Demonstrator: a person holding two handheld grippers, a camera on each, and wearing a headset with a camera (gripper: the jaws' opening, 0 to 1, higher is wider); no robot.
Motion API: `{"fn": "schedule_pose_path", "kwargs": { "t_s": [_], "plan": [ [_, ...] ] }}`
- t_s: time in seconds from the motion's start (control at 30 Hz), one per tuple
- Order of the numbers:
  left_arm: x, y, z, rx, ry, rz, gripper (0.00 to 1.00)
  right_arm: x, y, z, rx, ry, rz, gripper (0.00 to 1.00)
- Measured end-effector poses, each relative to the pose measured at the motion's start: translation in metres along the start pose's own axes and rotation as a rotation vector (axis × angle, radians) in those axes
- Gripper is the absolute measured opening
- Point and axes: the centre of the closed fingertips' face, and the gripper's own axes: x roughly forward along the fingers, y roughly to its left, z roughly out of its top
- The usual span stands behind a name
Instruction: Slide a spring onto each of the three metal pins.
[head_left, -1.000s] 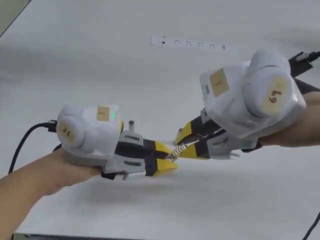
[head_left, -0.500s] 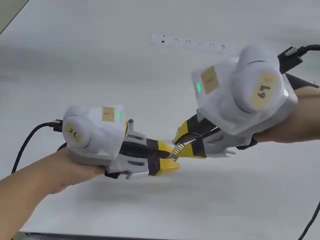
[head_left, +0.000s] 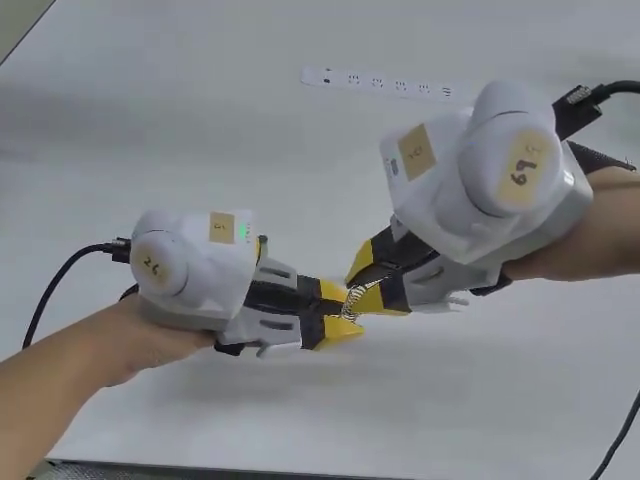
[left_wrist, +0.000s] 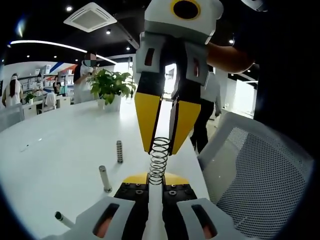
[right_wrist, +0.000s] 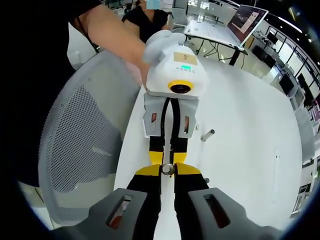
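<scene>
While the left hand-held gripper (left_wrist: 156, 178) pinches one end of the spring (left_wrist: 159, 158), the right hand-held gripper (right_wrist: 168, 171) pinches the other.

Silver coil spring (left_wrist: 159, 160) aloft, bare pin (left_wrist: 104, 179) upright, spring-wrapped pin (left_wrist: 119, 151) beyond

The left gripper (head_left: 338, 322) sits low over the bench (head_left: 200, 120) near its front edge, jaws pointing right, carried by the bare left forearm (head_left: 70, 370) that reaches in from the lower left. The right gripper (head_left: 368, 285) slants down from the right on the right forearm (head_left: 600, 240). The yellow tips meet nose to nose, and both pairs of jaws are closed on one spring (head_left: 351, 300).
</scene>
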Motion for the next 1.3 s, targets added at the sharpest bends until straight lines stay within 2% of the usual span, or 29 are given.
{"fn": "schedule_pose_path", "kwargs": {
  "t_s": [0.67, 0.87, 1.13, 1.3],
  "plan": [
    [-0.007, 0.007, 0.006, 0.011, -0.011, 0.041, 0.03, -0.005, -0.009, 0.004, -0.03, 0.023, 0.002, 0.05],
    [-0.007, 0.008, 0.01, 0.007, -0.023, 0.051, 0.08, -0.004, -0.009, 0.001, -0.043, 0.043, 0.001, 0.05],
    [-0.015, 0.01, 0.009, -0.015, -0.026, 0.083, 0.16, -0.007, -0.013, 0.001, -0.038, 0.032, -0.016, 0.05],
    [-0.024, 0.013, 0.003, -0.034, -0.021, 0.106, 0.18, -0.008, -0.015, -0.001, -0.032, 0.033, -0.025, 0.05]
  ]
}}
